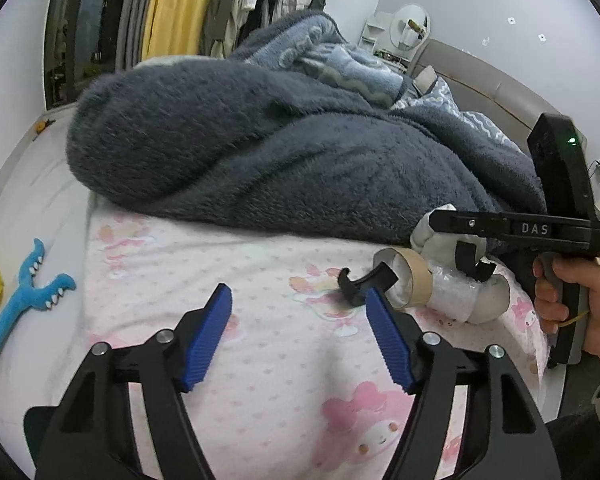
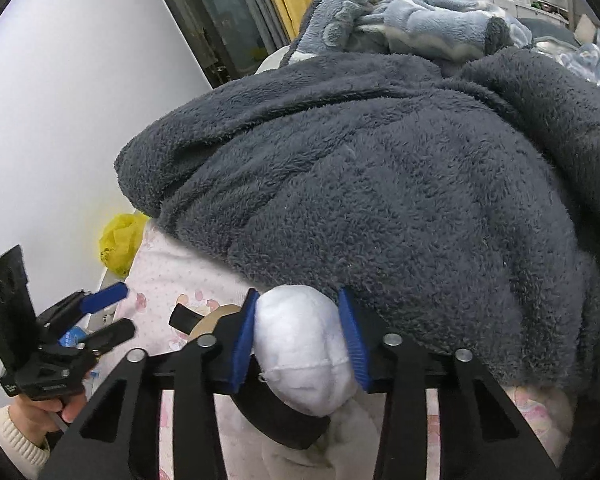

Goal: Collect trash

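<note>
My right gripper [image 2: 298, 334] is shut on a white crumpled wad [image 2: 300, 340], held between its blue pads at the foot of a dark fleece blanket [image 2: 380, 184]. In the left wrist view the right gripper [image 1: 470, 264] reaches in from the right over a cardboard roll [image 1: 408, 280] and white wrapped trash [image 1: 460, 296] lying on the pink patterned sheet [image 1: 260, 360]. My left gripper [image 1: 298, 336] is open and empty just above the sheet, left of the roll. The left gripper also shows in the right wrist view [image 2: 112, 312].
The dark blanket [image 1: 260, 152] is heaped across the bed behind the trash. A blue plush toy [image 1: 24, 300] lies at the left bed edge. A yellow bag [image 2: 120, 240] sits beside the bed by the wall. Curtains and hanging clothes stand behind.
</note>
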{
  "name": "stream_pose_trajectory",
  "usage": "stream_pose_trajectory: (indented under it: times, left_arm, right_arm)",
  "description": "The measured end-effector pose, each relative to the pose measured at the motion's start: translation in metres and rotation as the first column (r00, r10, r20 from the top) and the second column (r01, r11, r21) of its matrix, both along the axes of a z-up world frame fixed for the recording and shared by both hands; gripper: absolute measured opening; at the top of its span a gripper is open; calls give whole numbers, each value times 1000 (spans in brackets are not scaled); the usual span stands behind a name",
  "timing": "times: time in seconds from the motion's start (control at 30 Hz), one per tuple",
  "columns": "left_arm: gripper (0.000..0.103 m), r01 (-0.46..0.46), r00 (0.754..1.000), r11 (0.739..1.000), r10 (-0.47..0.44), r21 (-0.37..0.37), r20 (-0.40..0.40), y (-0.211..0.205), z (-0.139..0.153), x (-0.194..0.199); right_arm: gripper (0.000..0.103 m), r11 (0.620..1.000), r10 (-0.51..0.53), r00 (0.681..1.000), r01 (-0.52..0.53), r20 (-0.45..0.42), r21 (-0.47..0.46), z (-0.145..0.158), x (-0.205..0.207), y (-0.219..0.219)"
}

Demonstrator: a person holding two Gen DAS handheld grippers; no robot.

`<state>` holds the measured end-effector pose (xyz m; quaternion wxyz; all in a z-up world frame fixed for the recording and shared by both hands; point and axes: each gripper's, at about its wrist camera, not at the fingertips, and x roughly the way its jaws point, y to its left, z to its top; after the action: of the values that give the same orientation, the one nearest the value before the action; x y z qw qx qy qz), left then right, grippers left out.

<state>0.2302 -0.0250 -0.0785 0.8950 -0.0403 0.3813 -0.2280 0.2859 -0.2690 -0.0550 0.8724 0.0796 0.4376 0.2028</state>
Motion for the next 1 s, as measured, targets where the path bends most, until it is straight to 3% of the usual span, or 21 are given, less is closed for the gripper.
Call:
stream_pose_trajectory:
  times: [0.13, 0.47, 0.57, 0.77, 1.0]
  left_arm:
    - [67, -4, 999, 1000, 3, -19, -32, -12, -4, 6]
    - [52, -43, 995, 999, 43, -1, -87, -30, -15, 17]
    - [41, -44, 995, 999, 44, 7, -85, -35, -16, 18]
    - [9, -61, 997, 996, 64, 64, -53, -47, -14, 15]
    - [8, -103, 994, 989, 98, 107, 55, -45, 4, 6]
  right_arm:
    - [27, 999, 10, 1000, -11, 18, 35, 0, -5, -5]
    - [27, 991, -23, 995, 10, 95, 137, 19, -19, -32]
    - [27, 992, -23, 994, 9, 108, 127, 21, -20, -35]
    - [27, 994, -28, 993, 15, 113, 111, 23, -22, -36]
    - [27, 996, -9, 987, -6, 163, 94, 36, -25, -18]
